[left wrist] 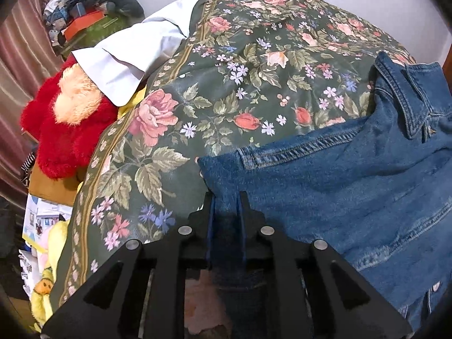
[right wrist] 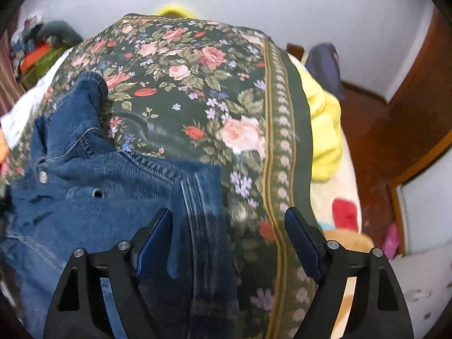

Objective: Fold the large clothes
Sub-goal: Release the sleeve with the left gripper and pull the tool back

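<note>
Denim jacket point(left wrist: 353, 186) spread on the bed over a floral bedspread point(left wrist: 226, 90), collar point(left wrist: 418, 104) ahead and to the right of the left tongs point(left wrist: 226, 197), snap button point(right wrist: 43, 176) ahead-left of the right tongs point(right wrist: 228, 217). Heavy, thick cloth by the look of it: soft enough to drape, stiff at seams and collar, not slippery, not fragile; likely to hold a crease once laid but to sag under own weight if lifted by one point. Best taken at a stitched shoulder seam or sleeve edge, both sides at once. Left tongs narrow, clamped on a fold of denim at the sleeve corner, cloth pinched between the blue pads and hanging below. Right tongs wide apart, gripping nothing; a sleeve point(right wrist: 197, 226) in the gap between the fingers, nearer the left-hand one, blurred, contact not clear. Both pointing forward and angled down over the bed, left low at the jacket's near-left corner, right above the opposite shoulder. Red plush toy point(left wrist: 70, 130) and white pillow point(left wrist: 135, 53) well off to the left of the left tongs, at the bed edge. Yellow blanket point(right wrist: 325, 124) ahead-right of the right tongs.
</note>
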